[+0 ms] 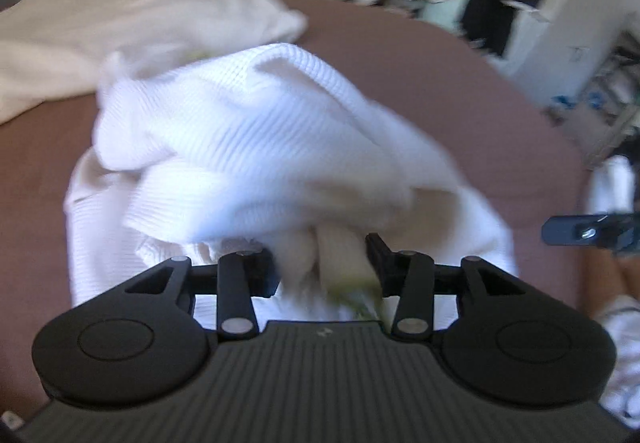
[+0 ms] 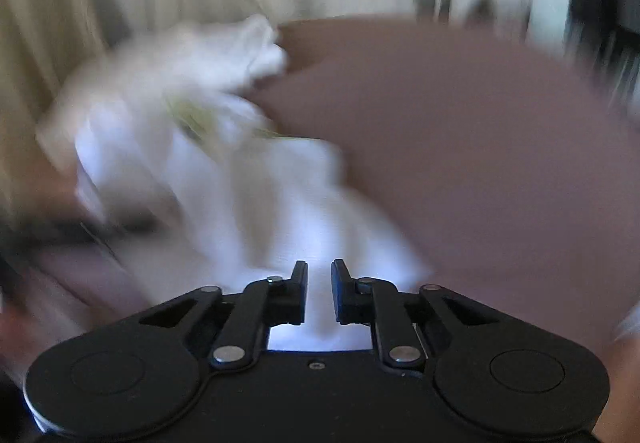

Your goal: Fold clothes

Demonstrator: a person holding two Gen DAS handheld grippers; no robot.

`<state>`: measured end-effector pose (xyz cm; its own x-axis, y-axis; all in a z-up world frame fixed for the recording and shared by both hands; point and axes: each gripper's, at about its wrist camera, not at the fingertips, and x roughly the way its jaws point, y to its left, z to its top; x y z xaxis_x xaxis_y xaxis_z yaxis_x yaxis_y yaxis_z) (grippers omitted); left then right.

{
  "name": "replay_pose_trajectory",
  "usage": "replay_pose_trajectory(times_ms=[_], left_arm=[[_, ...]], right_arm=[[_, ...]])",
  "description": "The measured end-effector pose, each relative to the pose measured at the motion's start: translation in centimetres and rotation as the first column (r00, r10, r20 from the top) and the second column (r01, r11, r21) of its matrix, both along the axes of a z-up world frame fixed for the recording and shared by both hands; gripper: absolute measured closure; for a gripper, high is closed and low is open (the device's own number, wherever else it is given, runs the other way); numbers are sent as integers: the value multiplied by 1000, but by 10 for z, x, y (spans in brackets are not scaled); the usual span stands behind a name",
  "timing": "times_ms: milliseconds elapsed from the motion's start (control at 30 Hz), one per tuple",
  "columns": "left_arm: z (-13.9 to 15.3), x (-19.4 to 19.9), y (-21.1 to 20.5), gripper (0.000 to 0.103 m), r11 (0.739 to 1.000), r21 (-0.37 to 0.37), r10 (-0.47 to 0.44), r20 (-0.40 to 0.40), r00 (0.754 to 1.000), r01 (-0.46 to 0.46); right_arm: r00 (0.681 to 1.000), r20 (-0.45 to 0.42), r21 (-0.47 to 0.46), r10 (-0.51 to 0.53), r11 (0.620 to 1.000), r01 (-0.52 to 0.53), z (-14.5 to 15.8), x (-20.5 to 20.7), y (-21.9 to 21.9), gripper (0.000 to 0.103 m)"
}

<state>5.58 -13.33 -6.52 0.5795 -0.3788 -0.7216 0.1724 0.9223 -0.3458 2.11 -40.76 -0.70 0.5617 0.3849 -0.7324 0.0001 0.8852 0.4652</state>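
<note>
1. Left claw (image 1: 320, 263) is clamped on a bunched fold of the white ribbed-knit garment (image 1: 248, 147).
2. Right claw (image 2: 320, 289) has its jaws apart, gripping nothing, over the same blurred white cloth (image 2: 224, 195).
3. That garment is heaped on the brown bed surface (image 1: 432, 83), near a cream cloth (image 1: 132, 19).

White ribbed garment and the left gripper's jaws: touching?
Touching. The left wrist view shows the white ribbed garment bunched between the left gripper's jaws, with cloth draped over the left one.
</note>
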Motion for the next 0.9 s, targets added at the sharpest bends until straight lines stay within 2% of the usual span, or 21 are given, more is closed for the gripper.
replay_pose_trajectory(times_ms=[33, 67, 100, 167, 233, 300, 367, 467, 533, 567, 667, 700, 733, 800, 833, 867, 900], left_arm=[[-6, 2, 10, 52, 999, -13, 32, -23, 999, -32], [-9, 6, 20, 49, 996, -65, 61, -51, 997, -64], [-14, 9, 31, 47, 987, -122, 91, -84, 992, -101], [-24, 11, 52, 46, 955, -232, 151, -155, 976, -185], [-29, 8, 63, 46, 934, -277, 185, -168, 968, -226], [-29, 5, 59, 44, 941, -249, 199, -142, 970, -229], [-33, 8, 44, 32, 960, -195, 179, -122, 976, -201], [-37, 12, 24, 13, 976, -141, 148, -121, 982, -164], [-35, 11, 16, 3, 977, -124, 159, -118, 980, -174], [-35, 12, 12, 0, 977, -117, 166, -115, 979, -179], [-32, 8, 6, 0, 977, -89, 187, -101, 977, -196], [-31, 6, 5, 0, 976, -82, 191, -96, 977, -199], [-30, 5, 5, 0, 977, -74, 194, -95, 976, -201], [-25, 6, -4, 15, 982, -4, 185, -91, 978, -186], [-21, 6, -11, 27, 984, 45, 178, -89, 980, -174], [-18, 7, -18, 32, 982, 95, 170, -87, 982, -161], [-14, 7, -25, 36, 978, 144, 162, -86, 983, -148]], right_arm=[[997, -75, 147, -25, 988, 36, -17, 15, -7, 50], [985, -170, 230, -28, 971, 68, -36, 30, -10, 50], [974, -225, 244, -9, 968, 65, -49, 40, -11, 50], [972, -232, 108, -35, 992, 61, -63, 41, -10, 50], [978, -209, -18, -10, 1000, 6, -73, 38, -5, 50], [981, -187, -64, 52, 996, -65, -75, 38, 0, 48], [984, -154, -121, 93, 986, -112, -70, 40, 6, 47], [994, -109, -209, 16, 977, -39, -58, 35, 2, 46], [993, -106, -206, -56, 978, 34, -51, 37, -8, 33], [991, -99, -215, -87, 975, 64, -49, 37, -14, 31], [986, -67, -258, -155, 957, 133, -46, 39, -34, 29], [986, -54, -261, -157, 955, 138, -48, 37, -37, 25], [990, -48, -250, -134, 961, 118, -52, 38, -41, 18], [993, -54, -234, -108, 968, 93, -64, 44, -48, 17], [979, -93, -227, -179, 961, 154, -70, 43, -52, 16], [961, -120, -151, -249, 961, 230, -77, 40, -58, 16], [950, -141, -30, -280, 960, 279, -85, 38, -68, 16]])
